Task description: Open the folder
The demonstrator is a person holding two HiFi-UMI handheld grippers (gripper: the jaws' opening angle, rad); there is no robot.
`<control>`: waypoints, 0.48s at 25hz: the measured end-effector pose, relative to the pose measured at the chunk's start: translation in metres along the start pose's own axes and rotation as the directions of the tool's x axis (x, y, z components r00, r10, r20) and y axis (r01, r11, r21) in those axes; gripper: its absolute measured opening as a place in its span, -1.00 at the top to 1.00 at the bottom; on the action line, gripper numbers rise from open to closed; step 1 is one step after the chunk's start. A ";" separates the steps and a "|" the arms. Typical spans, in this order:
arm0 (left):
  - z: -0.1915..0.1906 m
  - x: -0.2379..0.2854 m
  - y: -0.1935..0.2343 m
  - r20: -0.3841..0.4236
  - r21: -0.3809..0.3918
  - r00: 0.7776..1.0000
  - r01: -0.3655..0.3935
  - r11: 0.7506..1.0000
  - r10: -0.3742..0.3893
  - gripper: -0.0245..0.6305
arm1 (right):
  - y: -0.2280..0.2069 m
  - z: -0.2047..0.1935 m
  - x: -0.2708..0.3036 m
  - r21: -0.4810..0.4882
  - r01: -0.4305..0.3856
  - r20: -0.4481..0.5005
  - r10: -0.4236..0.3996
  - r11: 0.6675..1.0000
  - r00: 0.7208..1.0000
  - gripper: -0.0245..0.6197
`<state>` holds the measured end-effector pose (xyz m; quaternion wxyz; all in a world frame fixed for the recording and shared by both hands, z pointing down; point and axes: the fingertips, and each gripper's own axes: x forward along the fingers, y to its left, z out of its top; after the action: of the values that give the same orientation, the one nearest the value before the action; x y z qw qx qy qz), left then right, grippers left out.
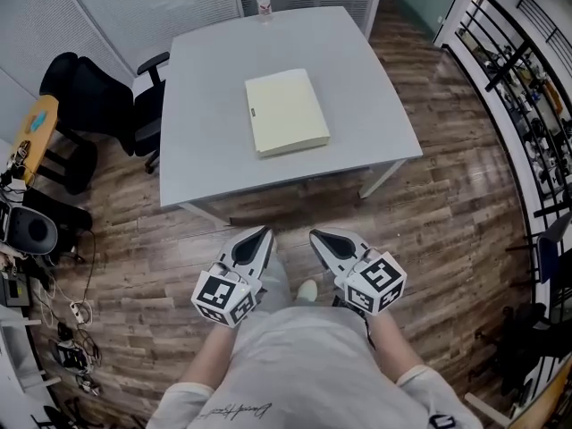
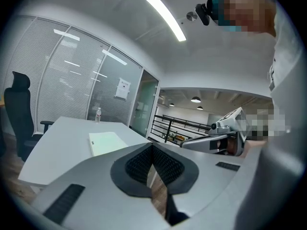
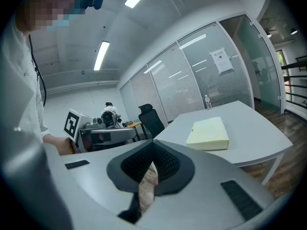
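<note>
**Head view.** A closed, pale yellow folder [image 1: 286,112] is lying flat near the middle of a grey table [image 1: 206,105] in the upper centre of the frame. A bottle [image 1: 263,1] is standing at the table's far edge, top centre. A black chair [image 1: 89,96] is sitting at the upper left, beside the table. At the lower centre the person is holding the left gripper [image 1: 262,237] and the right gripper [image 1: 320,239] side by side over the wooden floor [image 1: 447,213]. Both are pointing up-frame toward the table and are well apart from the folder.

**Left gripper view.** The jaws are meeting at their tips in the centre of the frame and gripping nothing. Only floor is showing through the slit behind the tips. The folder [image 2: 106,143] is lying left of centre on the table, beyond the tips. The right gripper is showing at the right.

**Right gripper view.** The jaws are likewise pressing together, with nothing between them. The folder [image 3: 208,133] is resting right of centre on the table, its cover down. The chair is showing behind at centre-left, and the left gripper is showing at the left.
</note>
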<state>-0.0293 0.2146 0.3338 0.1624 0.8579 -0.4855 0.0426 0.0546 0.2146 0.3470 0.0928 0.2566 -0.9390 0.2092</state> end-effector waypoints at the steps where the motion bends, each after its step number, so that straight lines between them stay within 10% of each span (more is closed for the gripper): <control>1: 0.001 0.003 0.004 0.002 -0.002 1.000 0.003 1.000 -0.003 0.90 | -0.002 0.001 0.003 0.000 0.005 0.000 -0.005 1.000 1.000 0.86; 12: 0.032 0.062 0.057 0.023 0.009 0.997 0.079 0.997 -0.079 0.90 | -0.043 0.036 0.056 -0.004 0.057 0.014 -0.057 0.998 0.998 0.86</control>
<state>-0.0476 0.1267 0.3313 0.1550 0.8775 -0.4530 0.0282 0.0268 0.1400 0.3454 0.0929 0.2844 -0.9324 0.2027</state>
